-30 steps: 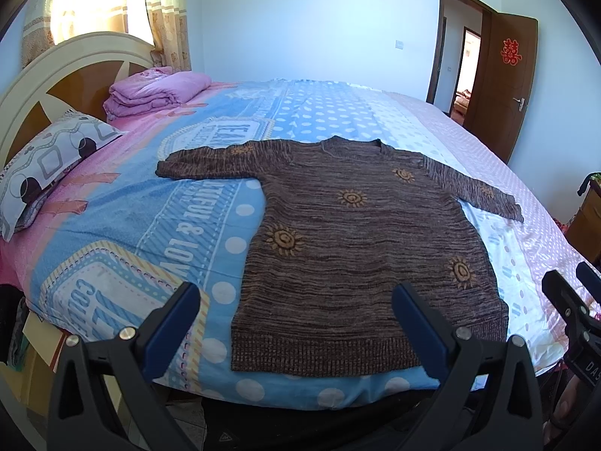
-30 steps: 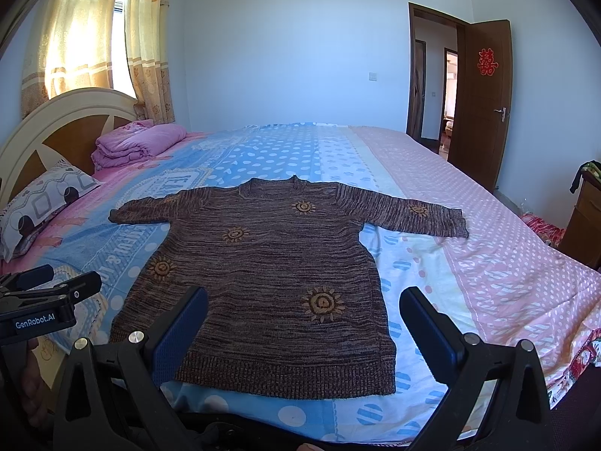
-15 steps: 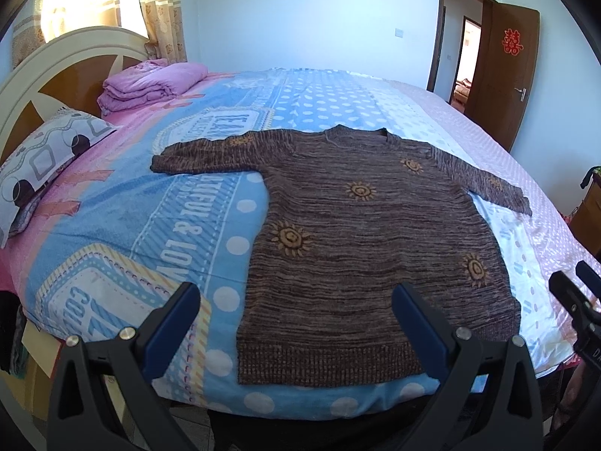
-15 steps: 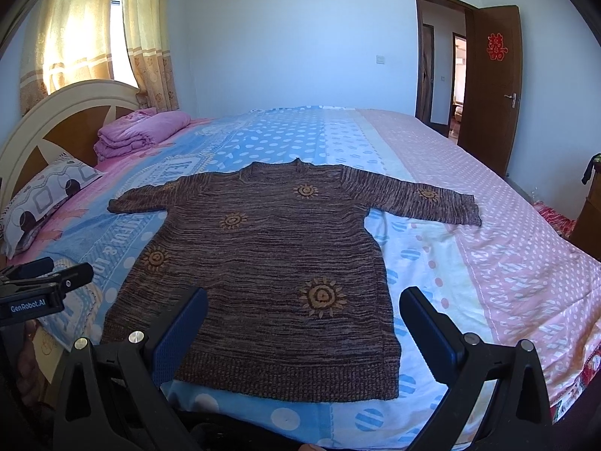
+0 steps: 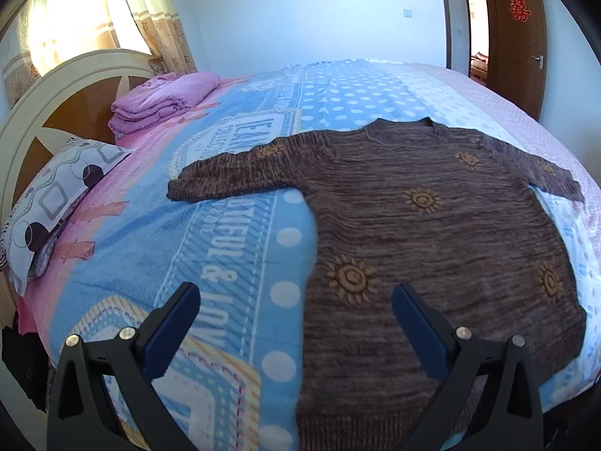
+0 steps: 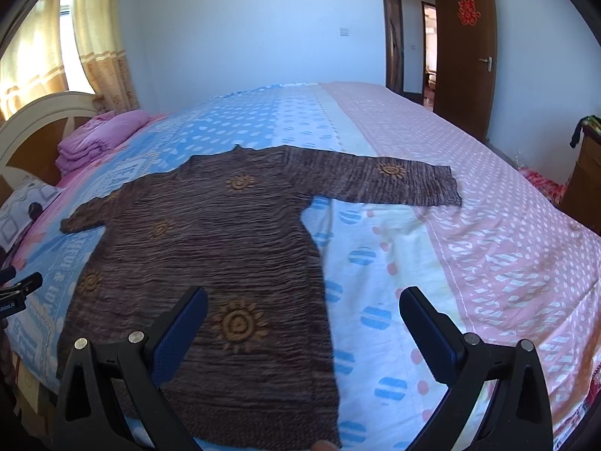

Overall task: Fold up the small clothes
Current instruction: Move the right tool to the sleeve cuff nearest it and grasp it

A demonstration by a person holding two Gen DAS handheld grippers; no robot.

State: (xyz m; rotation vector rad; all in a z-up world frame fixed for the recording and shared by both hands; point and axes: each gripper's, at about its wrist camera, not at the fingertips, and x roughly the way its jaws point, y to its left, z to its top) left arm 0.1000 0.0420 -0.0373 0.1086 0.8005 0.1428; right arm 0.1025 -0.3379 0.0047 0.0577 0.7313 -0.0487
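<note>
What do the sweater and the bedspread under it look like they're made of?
Sweater: soft marled brown knit, probably wool or acrylic; ribbed hem and cuffs, matte horizontal stitch texture, woven-in orange suns. Bedspread: thin printed woven cloth, likely cotton; flat, matte, lightly creased.

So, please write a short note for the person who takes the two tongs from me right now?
Left tongs: open, empty, above the bed at the sweater's left hem side.
Right tongs: open, empty, above the sweater's right hem side.
Brown sweater: flat on the bed, face up, both sleeves spread out, hem nearest you.
Done: sweater laid out; no fold yet.
Left: fold the sleeves in, then fold the body.
</note>
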